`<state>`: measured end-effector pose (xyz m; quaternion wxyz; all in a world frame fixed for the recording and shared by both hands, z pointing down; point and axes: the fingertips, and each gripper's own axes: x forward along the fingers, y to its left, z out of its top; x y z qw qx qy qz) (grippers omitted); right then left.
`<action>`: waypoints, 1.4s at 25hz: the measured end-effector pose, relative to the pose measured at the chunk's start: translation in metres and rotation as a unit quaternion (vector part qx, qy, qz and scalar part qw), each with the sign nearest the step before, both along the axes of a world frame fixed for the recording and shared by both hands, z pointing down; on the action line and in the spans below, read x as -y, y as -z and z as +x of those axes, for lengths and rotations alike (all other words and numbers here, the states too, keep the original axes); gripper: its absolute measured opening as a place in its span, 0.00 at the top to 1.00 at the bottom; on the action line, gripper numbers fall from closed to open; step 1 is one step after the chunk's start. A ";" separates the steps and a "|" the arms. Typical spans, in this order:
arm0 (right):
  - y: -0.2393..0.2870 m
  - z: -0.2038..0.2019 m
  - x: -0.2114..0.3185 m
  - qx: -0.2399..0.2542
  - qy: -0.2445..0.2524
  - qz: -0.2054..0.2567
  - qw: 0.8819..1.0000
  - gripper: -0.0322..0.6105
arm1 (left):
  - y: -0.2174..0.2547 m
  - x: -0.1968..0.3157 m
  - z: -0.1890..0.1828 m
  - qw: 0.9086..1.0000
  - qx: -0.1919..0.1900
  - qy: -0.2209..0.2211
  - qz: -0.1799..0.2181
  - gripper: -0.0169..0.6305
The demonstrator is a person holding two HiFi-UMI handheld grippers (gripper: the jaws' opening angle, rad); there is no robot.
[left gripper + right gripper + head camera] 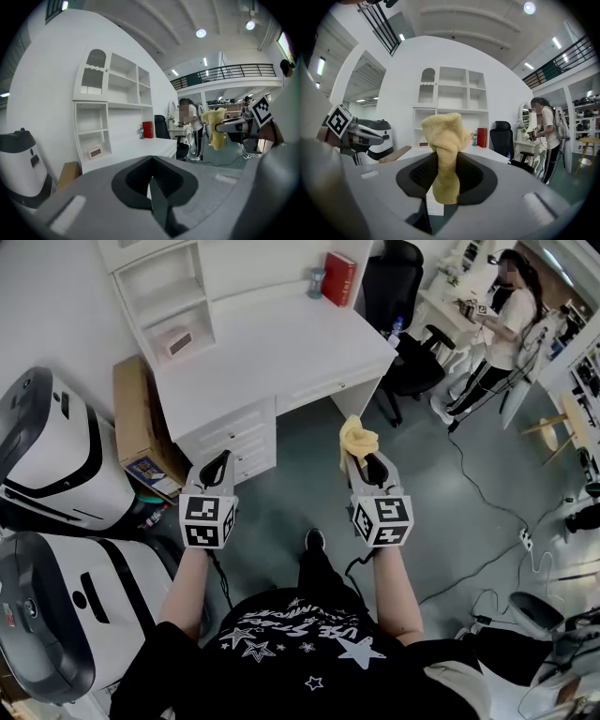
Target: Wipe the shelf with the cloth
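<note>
A bunched yellow cloth (358, 439) (446, 140) sticks up out of my right gripper (360, 463), which is shut on it. From the left gripper view the same cloth (214, 126) hangs off to the right. My left gripper (216, 471) is shut with nothing in its jaws. Both grippers hover over the floor in front of a white desk (272, 352). A white shelf unit (169, 296) (115, 112) (457, 112) stands on the desk's left end, well ahead of both grippers.
A small clock (179, 343) sits in the lower shelf compartment. A red box (338, 277) and a small jar (316, 282) stand at the desk's back. A cardboard box (141, 423) and white machines (52, 460) lie left. A black chair (394, 287), a person (502, 329) and floor cables (478, 493) are right.
</note>
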<state>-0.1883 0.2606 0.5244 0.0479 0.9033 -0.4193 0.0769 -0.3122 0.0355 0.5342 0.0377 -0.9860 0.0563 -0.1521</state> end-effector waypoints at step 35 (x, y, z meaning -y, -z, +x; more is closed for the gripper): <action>0.030 0.303 0.136 0.009 0.158 0.057 0.986 0.74 | 0.074 0.108 0.270 0.988 -0.056 0.143 0.024 0.97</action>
